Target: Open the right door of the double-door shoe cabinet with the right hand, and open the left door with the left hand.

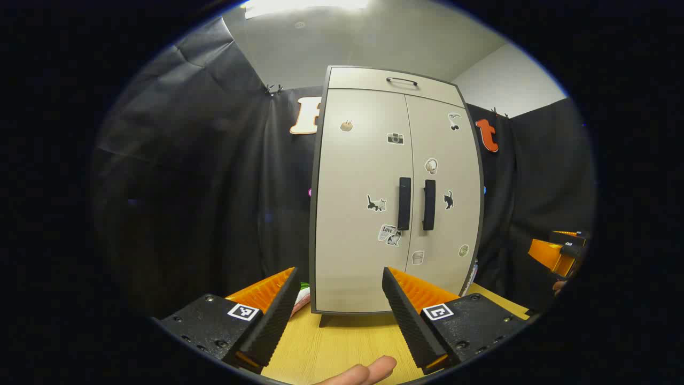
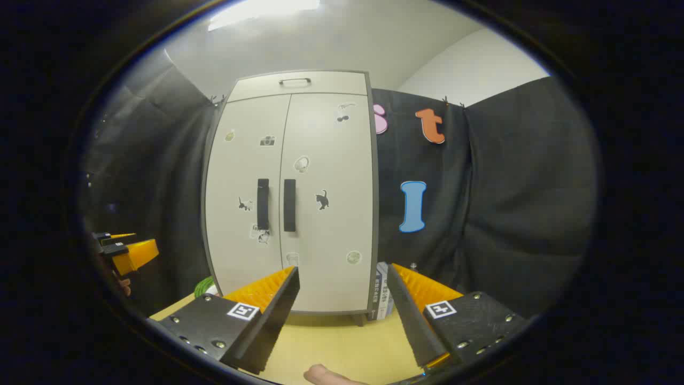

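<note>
A beige double-door shoe cabinet [image 1: 395, 198] [image 2: 291, 198] stands on a wooden table, both doors shut. Black vertical handles sit side by side at the centre seam: the left door handle [image 1: 404, 203] [image 2: 263, 204] and the right door handle [image 1: 429, 205] [image 2: 289, 205]. My left gripper [image 1: 339, 275] is open, short of the cabinet and low in front of the left door. My right gripper [image 2: 342, 272] is open too, low before the right door's outer edge. The right gripper also shows at the far right of the left gripper view [image 1: 558, 251]; the left gripper sits at the far left of the right gripper view [image 2: 125, 251].
The wooden table [image 1: 342, 342] [image 2: 342, 342] runs in front of the cabinet. Books [image 2: 382, 291] stand beside the cabinet's right side, and a green object [image 2: 203, 286] lies at its left foot. A drawer with a handle [image 1: 402, 81] tops the cabinet. A fingertip [image 1: 368, 371] shows at the bottom edge.
</note>
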{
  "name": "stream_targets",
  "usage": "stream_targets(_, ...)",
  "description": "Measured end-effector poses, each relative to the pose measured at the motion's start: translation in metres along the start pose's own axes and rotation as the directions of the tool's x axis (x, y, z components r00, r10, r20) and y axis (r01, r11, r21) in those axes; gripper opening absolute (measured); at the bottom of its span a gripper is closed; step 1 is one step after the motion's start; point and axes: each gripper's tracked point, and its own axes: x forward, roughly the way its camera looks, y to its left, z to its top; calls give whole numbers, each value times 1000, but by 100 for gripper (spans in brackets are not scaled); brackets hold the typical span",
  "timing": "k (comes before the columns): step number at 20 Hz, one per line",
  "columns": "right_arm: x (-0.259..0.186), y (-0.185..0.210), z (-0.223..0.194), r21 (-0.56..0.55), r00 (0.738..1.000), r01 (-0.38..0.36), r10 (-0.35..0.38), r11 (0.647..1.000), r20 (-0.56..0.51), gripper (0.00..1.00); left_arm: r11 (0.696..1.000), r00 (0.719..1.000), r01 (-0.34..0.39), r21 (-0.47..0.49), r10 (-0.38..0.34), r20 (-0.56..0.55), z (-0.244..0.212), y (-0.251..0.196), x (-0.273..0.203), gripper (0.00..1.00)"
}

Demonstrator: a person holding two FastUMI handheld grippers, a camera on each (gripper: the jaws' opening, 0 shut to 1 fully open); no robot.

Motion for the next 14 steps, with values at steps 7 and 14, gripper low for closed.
stream_targets(7, -5, -19, 8, 0, 998, 54, -54, 999, 36, 98, 999, 999, -32, 23, 32, 29, 4, 5, 0, 96)
stream_targets(14, 2, -19, 2, 1, 999, 46, -46, 999, 25, 98, 999, 1000, 4, 32, -5, 22, -7, -7, 2, 94)
